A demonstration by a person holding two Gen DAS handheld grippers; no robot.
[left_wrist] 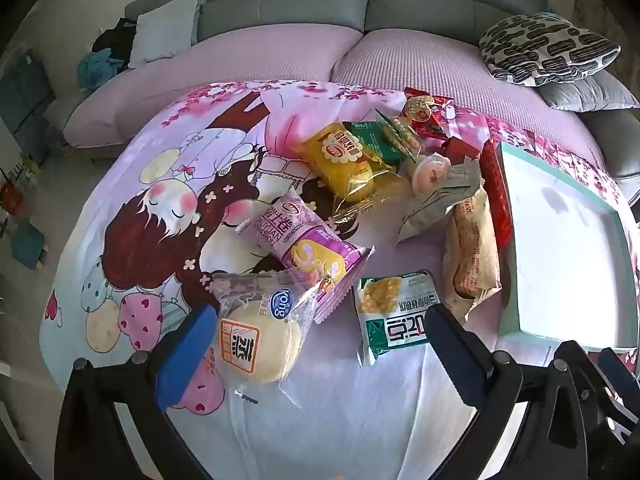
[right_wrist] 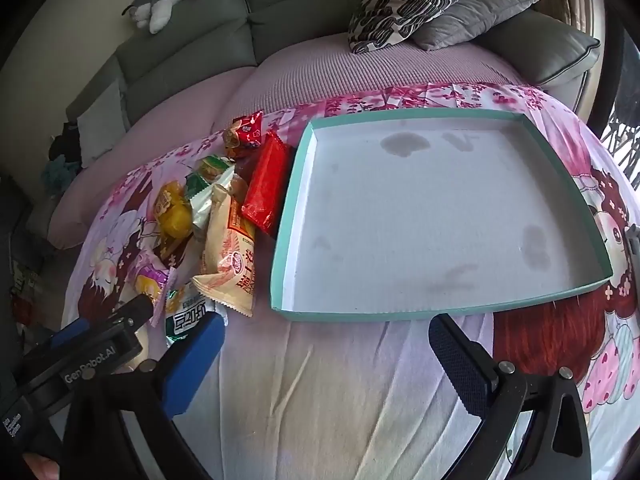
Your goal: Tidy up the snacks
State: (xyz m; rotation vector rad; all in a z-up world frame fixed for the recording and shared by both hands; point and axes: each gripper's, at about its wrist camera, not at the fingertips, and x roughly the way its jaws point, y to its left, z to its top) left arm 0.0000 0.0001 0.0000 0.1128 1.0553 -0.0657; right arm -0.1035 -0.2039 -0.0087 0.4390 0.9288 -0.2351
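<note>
Both claws hung over the cloth-covered bench (left_wrist: pixel 320 420), tilted steeply down, and both were released, jaws spread wide with nothing gripped.

The left claw (left_wrist: pixel 320 344) hovered at the near end of the snack pile. A clear-wrapped round bun (left_wrist: pixel 256 344) lay between its fingers, close against the left blue pad (left_wrist: pixel 186 356), though I could not tell whether they touched. A green-and-white packet (left_wrist: pixel 394 316) sat just inside the right finger. Beyond these lay a purple roll packet (left_wrist: pixel 308 240), then a yellow cake packet (left_wrist: pixel 344 160), a cream packet (left_wrist: pixel 470 256) and a heap of small red and green wrappers further back.

The right claw (right_wrist: pixel 324 352) hung over bare cloth in front of the teal-rimmed tray (right_wrist: pixel 440 312), whose white floor held no snacks. The near rim of the tray lay just beyond the fingertips. The whole pile sat left of the tray; a red packet (right_wrist: pixel 266 184) leaned against its left wall, and the cream packet (right_wrist: pixel 232 248) lay just beside it. The left claw showed at the lower left of the right claw's view, near the green-and-white packet (right_wrist: pixel 188 316).
</note>
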